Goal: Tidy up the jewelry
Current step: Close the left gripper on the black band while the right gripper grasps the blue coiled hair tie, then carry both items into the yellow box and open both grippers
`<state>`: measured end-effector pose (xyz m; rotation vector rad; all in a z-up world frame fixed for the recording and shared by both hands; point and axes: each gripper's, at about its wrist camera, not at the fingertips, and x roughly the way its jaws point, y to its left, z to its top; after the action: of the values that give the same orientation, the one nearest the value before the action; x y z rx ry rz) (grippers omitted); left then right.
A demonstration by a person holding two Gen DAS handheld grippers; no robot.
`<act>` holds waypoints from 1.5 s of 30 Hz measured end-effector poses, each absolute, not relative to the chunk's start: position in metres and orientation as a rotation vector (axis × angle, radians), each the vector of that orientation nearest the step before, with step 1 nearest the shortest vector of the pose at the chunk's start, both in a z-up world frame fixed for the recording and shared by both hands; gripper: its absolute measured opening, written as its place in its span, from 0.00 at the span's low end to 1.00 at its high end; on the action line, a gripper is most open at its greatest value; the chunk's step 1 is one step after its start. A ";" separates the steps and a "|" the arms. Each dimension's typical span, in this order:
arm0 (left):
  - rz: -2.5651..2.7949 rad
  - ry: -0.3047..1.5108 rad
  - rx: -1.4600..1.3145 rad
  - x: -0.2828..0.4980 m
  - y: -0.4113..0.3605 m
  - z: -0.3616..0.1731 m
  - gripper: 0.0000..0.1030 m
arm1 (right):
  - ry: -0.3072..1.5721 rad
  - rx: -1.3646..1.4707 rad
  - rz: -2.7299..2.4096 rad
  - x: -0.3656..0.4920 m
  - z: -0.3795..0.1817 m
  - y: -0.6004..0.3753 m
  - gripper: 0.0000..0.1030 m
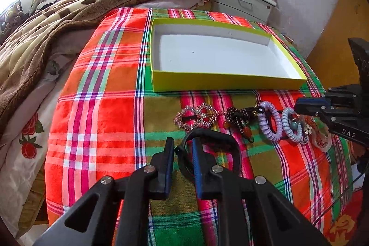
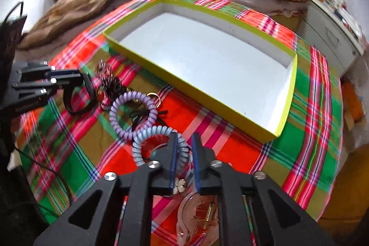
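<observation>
I am at the pick-up step of sorting the jewelry: both tools are down among the pieces laid in a row on the plaid blanket (image 1: 103, 121) over the bed, and nothing is in the yellow-green box (image 1: 228, 82) yet. My left gripper (image 1: 183, 167) has its jaws drawn nearly together with the rim of a black band (image 1: 233, 149) between them; the band is a smooth, dark loop, stiff enough to stand on its edge. My right gripper (image 2: 184, 160) has its jaws narrowed on the pale blue coil tie (image 2: 147, 144), a springy plastic spiral, though I cannot tell how firmly the pads bite. Just under it lie a clear pinkish hair clip (image 2: 198, 216) and a small flower charm (image 2: 178, 185). Further along sit a lilac coil tie (image 2: 129, 112), a knot of dark beads (image 1: 239, 117) and a glittering rhinestone buckle (image 1: 196, 118). Next, I judge, each piece must be lifted clear of its neighbours and carried over the box's low card wall to its white floor; the coils may snag the clip.
</observation>
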<state>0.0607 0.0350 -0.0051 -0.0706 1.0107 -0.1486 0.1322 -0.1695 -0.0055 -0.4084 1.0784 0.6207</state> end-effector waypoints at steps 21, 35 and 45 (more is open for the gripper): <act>-0.155 1.036 -0.048 0.064 0.034 -0.013 0.16 | 1.099 -0.391 0.618 0.133 -0.010 -0.161 0.13; -0.156 0.980 -0.089 0.060 0.048 0.009 0.14 | 0.992 -0.126 0.564 0.115 0.018 -0.189 0.09; -0.168 0.942 -0.105 0.071 0.049 0.028 0.14 | 0.933 -0.005 0.494 0.126 0.038 -0.203 0.09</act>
<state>0.0713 0.0487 0.0280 -0.1052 0.9416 -0.1683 0.1255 -0.2033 0.0377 -0.0045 0.9334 0.4937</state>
